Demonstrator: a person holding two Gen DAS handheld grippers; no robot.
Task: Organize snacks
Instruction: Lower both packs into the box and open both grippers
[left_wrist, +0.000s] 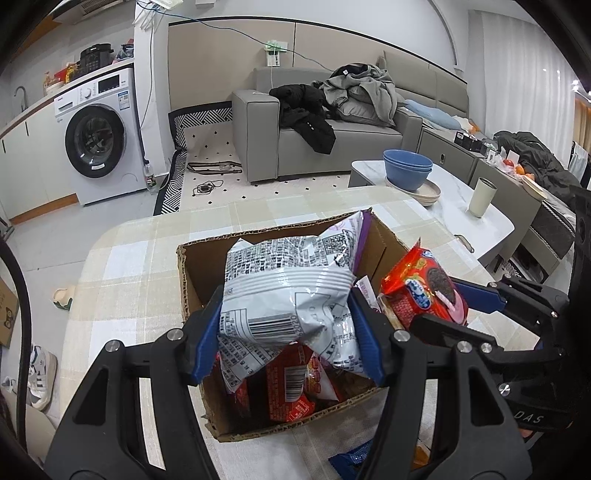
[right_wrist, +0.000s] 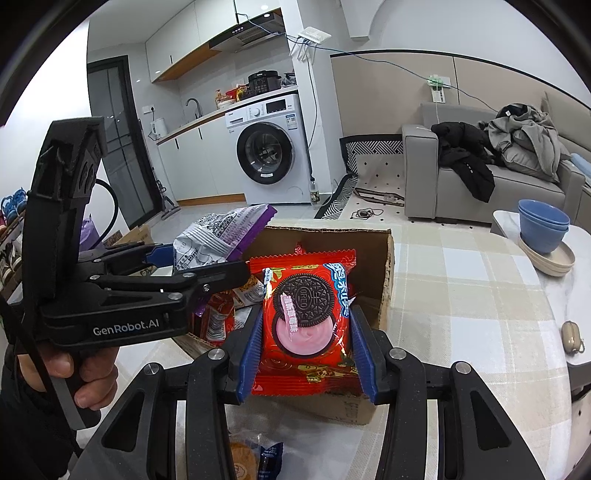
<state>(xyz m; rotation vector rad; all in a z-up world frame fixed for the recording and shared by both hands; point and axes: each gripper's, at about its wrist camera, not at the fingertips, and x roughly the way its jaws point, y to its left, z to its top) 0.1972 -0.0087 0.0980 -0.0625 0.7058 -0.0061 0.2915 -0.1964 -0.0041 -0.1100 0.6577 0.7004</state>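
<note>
Both grippers sat nearest the lens, each pinching a snack above the cardboard box on the checked table. Largest of the snacks was the silver bag, clamped across its lower middle by the left gripper, over the box's near left part. It looked puffy, light and slippery, so a squeeze mid-body, below the crimped seam, probably suited it; harder pressure could crush whatever was inside. Smaller, the red Oreo packet was nipped at both side edges by the right gripper, near the box's right wall. Flat and crinkly, it likely held brittle biscuits. Red packets lay inside the box.
</note>
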